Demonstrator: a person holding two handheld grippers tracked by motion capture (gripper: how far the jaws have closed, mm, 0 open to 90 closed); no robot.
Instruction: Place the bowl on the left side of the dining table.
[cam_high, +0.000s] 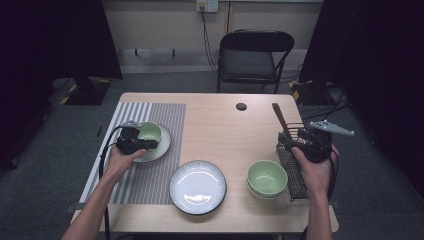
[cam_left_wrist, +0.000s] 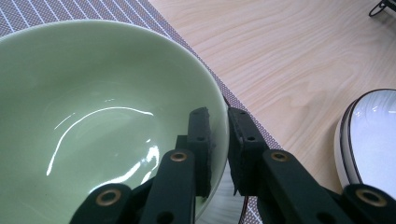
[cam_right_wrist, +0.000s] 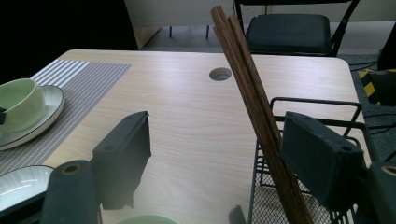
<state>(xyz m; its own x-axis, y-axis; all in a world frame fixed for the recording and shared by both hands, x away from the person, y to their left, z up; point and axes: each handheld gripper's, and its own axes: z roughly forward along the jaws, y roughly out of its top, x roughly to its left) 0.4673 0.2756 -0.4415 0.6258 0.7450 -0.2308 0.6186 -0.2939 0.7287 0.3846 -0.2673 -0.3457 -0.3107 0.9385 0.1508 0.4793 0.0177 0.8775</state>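
A pale green bowl (cam_high: 151, 131) (cam_left_wrist: 93, 116) sits on a small dark-rimmed plate (cam_high: 164, 144) on the striped placemat (cam_high: 150, 185). My left gripper (cam_high: 136, 140) (cam_left_wrist: 219, 135) is shut on the bowl's near rim, one pad inside and one outside. At the right, two brown chopsticks (cam_high: 280, 119) (cam_right_wrist: 252, 93) stand tilted in a black wire rack (cam_high: 292, 172) (cam_right_wrist: 317, 105). My right gripper (cam_high: 302, 139) (cam_right_wrist: 215, 123) is open wide around them, with the chopsticks close to its right pad.
A large white plate (cam_high: 197, 187) (cam_left_wrist: 373, 135) lies at the front middle of the wooden table. Stacked green bowls (cam_high: 267, 177) stand beside the rack. A cable hole (cam_high: 241, 106) (cam_right_wrist: 220, 73) lies near the far edge, and a folding chair (cam_high: 252, 57) stands behind it.
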